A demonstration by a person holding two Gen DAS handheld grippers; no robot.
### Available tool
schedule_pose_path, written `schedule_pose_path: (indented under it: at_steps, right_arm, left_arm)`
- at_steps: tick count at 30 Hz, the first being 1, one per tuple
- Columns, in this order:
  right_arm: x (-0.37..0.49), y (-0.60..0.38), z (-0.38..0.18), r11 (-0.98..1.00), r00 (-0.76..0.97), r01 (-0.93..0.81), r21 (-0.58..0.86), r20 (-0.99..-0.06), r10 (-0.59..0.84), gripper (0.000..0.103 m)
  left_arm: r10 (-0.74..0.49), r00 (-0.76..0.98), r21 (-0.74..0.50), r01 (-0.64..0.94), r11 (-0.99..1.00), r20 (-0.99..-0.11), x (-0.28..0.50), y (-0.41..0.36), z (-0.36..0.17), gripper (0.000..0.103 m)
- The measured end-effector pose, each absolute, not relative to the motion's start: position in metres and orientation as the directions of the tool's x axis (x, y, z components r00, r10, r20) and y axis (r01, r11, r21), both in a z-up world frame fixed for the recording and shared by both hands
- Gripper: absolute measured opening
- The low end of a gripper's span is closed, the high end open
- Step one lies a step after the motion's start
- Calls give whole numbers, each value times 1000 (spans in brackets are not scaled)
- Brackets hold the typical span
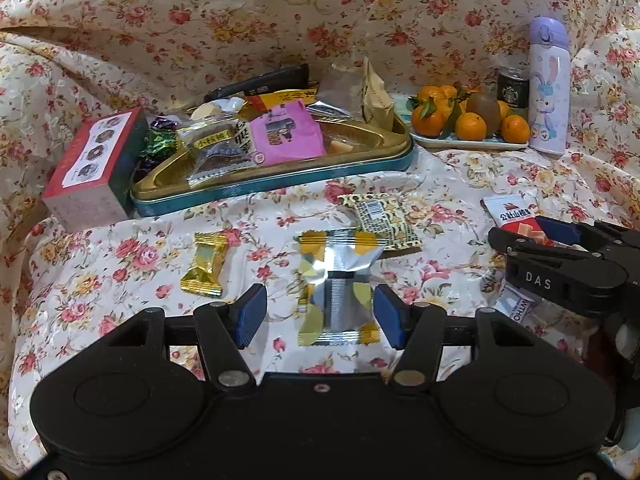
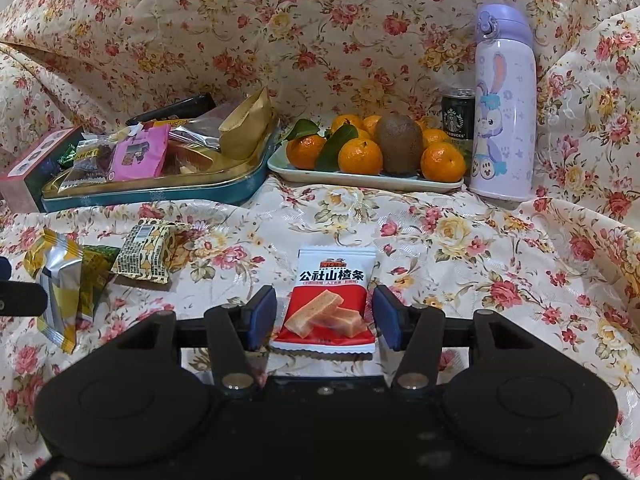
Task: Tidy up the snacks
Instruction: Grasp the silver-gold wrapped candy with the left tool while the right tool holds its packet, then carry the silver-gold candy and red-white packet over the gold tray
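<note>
A silver and yellow snack packet [image 1: 338, 286] lies on the floral cloth between the blue pads of my open left gripper [image 1: 320, 316]; it also shows in the right wrist view [image 2: 60, 284]. A red and white hawthorn-bar packet [image 2: 330, 300] lies between the pads of my open right gripper [image 2: 325, 318]; it shows partly behind that gripper in the left wrist view [image 1: 514, 216]. A gold candy [image 1: 204, 264] and a yellow patterned packet [image 1: 380, 216] lie loose nearby. A teal and gold tin [image 1: 280, 178] at the back holds several snack packets.
A red box [image 1: 92, 168] stands left of the tin. A plate of tangerines and a kiwi [image 2: 372, 148] sits back right, with a Starbucks can [image 2: 458, 118] and a lilac flask [image 2: 504, 104] beside it. Floral cloth rises behind.
</note>
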State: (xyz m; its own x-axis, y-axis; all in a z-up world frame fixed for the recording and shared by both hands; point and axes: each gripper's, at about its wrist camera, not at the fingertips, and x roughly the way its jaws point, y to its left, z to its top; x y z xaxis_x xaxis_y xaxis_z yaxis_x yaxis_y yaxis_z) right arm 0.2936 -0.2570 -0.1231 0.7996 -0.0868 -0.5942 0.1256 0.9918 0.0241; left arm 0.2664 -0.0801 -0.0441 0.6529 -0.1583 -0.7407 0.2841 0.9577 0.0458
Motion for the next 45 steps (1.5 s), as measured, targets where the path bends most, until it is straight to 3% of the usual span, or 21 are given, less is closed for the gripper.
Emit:
schedule_pose_path:
  at_steps: [9,11,27,37,41,45]
  right_arm:
    - [294,-257,-123,992,800,126,23,-594,-88,56]
    - [294,-257,-123,992,800,126,24,-594,-87,56]
    - [294,-256,-123,992,799,127,16,-594,-93,56]
    - [295,-255,-123,992,797,125,-3,-595,-102,55]
    - [298,-254,-118,990,779,139,-21,-615,-122,40]
    - [297,-255,-107,989,747,151,-6,-654,-118,37]
  left_arm:
    - [-138,641,61,278,959,-755,275,-92,-53,61]
    - [-146,620,46,282,958,-771,278,-92,-54,45]
    - [-167,610,-55,197,979,-775,238,-53,-10,45]
    - [-124,590,-41,152,988,-798,203,-23,5,45]
    - [-122,583,-46,143,989,-803,187,-13,7,45]
    - [-124,581,-56,134,989,-805,174,-5,8,45]
